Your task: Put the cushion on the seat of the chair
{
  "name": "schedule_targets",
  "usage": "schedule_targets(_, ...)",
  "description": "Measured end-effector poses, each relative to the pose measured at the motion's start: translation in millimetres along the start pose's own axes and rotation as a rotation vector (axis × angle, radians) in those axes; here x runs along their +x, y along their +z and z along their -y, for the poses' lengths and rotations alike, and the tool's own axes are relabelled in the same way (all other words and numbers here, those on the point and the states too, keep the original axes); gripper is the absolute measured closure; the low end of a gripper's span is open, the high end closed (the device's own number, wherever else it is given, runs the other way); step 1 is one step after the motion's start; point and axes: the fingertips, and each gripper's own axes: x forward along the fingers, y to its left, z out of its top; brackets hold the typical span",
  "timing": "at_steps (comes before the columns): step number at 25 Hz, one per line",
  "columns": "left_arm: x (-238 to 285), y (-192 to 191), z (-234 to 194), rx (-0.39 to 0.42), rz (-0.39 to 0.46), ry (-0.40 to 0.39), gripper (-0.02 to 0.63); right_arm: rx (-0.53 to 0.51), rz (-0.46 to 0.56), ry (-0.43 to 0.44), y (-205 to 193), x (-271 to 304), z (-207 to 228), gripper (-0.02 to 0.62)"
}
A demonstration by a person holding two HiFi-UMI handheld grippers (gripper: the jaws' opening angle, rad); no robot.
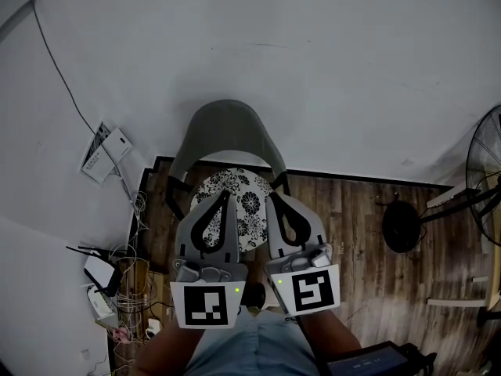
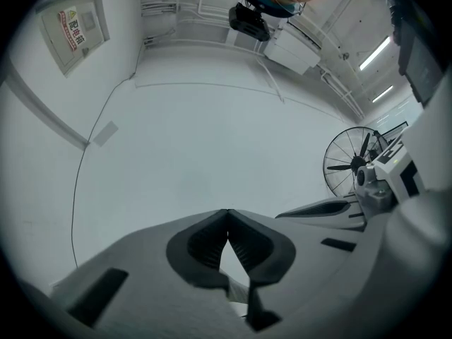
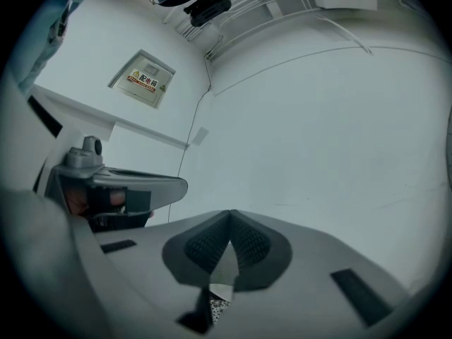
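A grey chair (image 1: 227,128) stands against the white wall, its back towards the wall. A round cushion (image 1: 249,206) with a black-and-white flower print lies on its seat. My left gripper (image 1: 228,194) and right gripper (image 1: 273,198) hover side by side over the cushion and point level at the wall. Both are shut, tips touching, with nothing between them. In the left gripper view the left gripper (image 2: 227,212) faces bare wall. In the right gripper view the right gripper (image 3: 230,212) is likewise shut, and a scrap of the patterned cushion (image 3: 217,309) shows below the jaws.
A standing fan (image 1: 485,171) with a round black base (image 1: 401,225) stands on the wooden floor at the right. White routers and tangled cables (image 1: 102,276) lie left of the chair, below a white box (image 1: 106,153). A dark screen (image 1: 368,360) sits at the bottom right.
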Motion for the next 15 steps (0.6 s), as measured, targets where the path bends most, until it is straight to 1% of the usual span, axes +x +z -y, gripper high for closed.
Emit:
schedule_targets(3,-0.2,0.0,2.7,0.012,-0.005,-0.008,0.597,0.002,0.001,0.001,0.3,-1.3,0.4,0.592)
schedule_targets(15,-5.6,-3.6,5.4,0.007,-0.008,-0.002,0.597,-0.005,-0.007,0.014,-4.0,-5.4,-4.5,0.591)
